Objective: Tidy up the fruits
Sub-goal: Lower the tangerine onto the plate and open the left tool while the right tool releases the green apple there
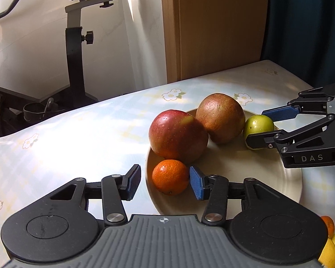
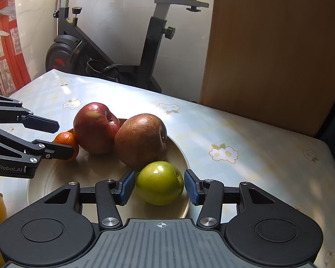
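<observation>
Nearest me, my left gripper (image 1: 165,182) stands open around the mandarin (image 1: 170,177) at the plate (image 1: 268,189) rim; my right gripper (image 2: 159,187) brackets the green apple (image 2: 159,182), apparently not pinching.

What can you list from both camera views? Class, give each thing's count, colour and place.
plate: one, cream, on the table.
apples: two, red and russet, touching, on the plate.
mandarin: one, orange, plate edge.
green fruit: one, plate rim.
yellow and orange fruits: several, off the plate.
tablecloth: one, pale, flowered.
exercise bike: one, black, behind the table.
left hand-held gripper: open around the mandarin.
right hand-held gripper: around the green fruit.
</observation>
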`<act>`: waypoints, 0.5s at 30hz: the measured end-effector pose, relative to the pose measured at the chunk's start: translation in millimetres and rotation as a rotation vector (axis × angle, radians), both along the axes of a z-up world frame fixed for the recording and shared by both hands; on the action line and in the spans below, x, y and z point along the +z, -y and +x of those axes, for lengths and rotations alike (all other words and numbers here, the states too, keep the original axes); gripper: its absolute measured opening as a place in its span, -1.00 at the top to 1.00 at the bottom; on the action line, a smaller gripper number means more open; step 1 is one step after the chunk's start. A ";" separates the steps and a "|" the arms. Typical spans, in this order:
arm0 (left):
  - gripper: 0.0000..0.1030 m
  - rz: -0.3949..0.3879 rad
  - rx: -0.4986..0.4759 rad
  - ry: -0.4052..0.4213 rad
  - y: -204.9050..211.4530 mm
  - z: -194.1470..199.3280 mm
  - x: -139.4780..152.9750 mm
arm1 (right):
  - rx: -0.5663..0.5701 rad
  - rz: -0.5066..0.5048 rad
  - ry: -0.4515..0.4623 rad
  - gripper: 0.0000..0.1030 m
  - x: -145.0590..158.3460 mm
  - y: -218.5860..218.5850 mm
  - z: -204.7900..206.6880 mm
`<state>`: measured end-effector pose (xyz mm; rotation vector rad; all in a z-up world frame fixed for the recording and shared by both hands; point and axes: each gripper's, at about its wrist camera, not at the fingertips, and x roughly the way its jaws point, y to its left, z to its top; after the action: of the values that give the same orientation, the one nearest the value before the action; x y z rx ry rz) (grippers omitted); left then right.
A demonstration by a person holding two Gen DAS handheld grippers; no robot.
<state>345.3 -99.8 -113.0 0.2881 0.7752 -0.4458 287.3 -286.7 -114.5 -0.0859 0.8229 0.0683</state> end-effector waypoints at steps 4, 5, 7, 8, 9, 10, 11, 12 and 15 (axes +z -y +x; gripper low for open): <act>-0.05 -0.008 0.007 -0.001 -2.1 -0.7 2.7 | 0.005 -0.012 0.011 0.11 5.0 -1.4 -3.5; -0.05 -0.008 0.009 0.001 -2.8 -1.1 3.4 | 0.006 -0.013 0.016 0.11 6.7 -2.0 -4.8; -0.05 -0.004 0.015 0.006 -2.8 -2.6 5.0 | 0.008 -0.017 0.026 0.11 10.6 -3.6 -7.8; -0.05 -0.004 0.017 0.009 -2.9 -3.6 6.0 | 0.010 -0.017 0.031 0.11 12.9 -4.4 -9.8; -0.05 -0.006 0.019 0.013 -3.0 -5.7 7.8 | 0.011 -0.018 0.036 0.11 15.2 -5.2 -11.6; -0.05 -0.009 0.021 0.016 -3.7 -7.3 9.9 | 0.013 -0.017 0.043 0.11 18.3 -6.0 -14.1; -0.05 -0.013 0.023 0.018 -4.3 -8.7 11.7 | 0.015 -0.015 0.049 0.11 20.7 -6.8 -16.3; -0.05 -0.021 0.026 0.021 -5.7 -10.3 14.3 | 0.017 -0.013 0.056 0.11 24.1 -7.9 -19.4; -0.05 -0.057 0.043 0.025 -12.8 -15.8 23.6 | 0.017 -0.005 0.075 0.11 32.8 -10.6 -27.7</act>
<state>329.5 -87.0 -89.4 0.2229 0.7417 -0.4222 259.6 -276.2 -81.7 -0.0993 0.7477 0.0792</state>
